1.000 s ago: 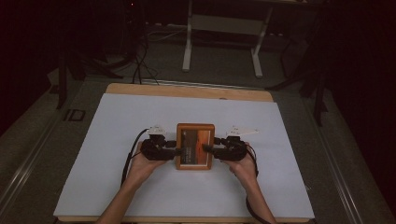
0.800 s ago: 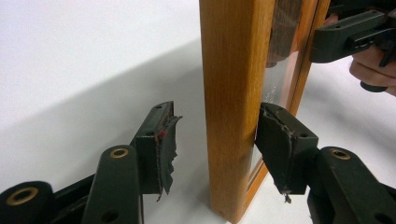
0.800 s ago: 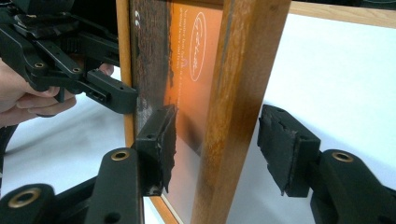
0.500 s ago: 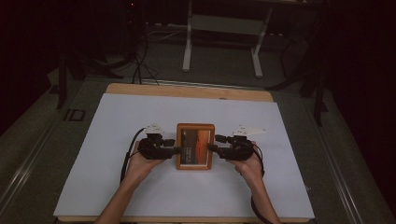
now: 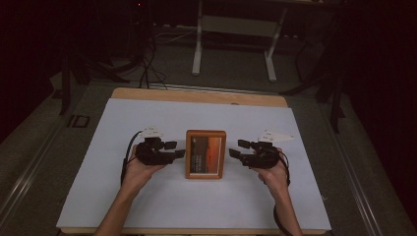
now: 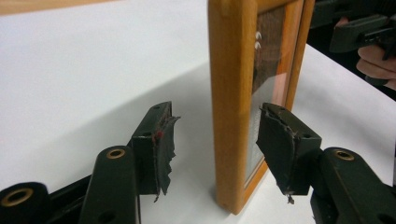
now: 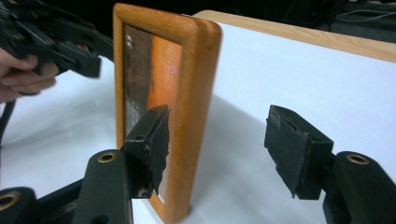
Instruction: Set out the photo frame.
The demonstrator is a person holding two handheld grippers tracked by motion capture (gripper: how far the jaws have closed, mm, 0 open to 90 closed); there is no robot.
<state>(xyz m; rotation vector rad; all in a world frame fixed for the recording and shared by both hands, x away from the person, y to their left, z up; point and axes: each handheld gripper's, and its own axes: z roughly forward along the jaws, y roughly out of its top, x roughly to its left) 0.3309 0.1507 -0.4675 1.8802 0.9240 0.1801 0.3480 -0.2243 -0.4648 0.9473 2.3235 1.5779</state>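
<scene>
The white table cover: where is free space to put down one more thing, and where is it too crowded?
The white table cover is bare between the picture frame and the far wooden edge, and along the near edge between the forearms. Its outer left and right strips are free too. It is crowded beside the frame, where the left gripper and right gripper flank it.

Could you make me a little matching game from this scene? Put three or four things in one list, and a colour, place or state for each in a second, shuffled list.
Things:
1. wooden picture frame
2. left hand-held gripper
3. right hand-held gripper
4. white table cover

Descriptions:
A. spread flat under everything
B. open, at the frame's left edge in the high view
C. orange-brown, standing upright between the two tools
D. open, at the frame's right edge in the high view

Pairs: 1-C, 2-B, 3-D, 4-A
</scene>
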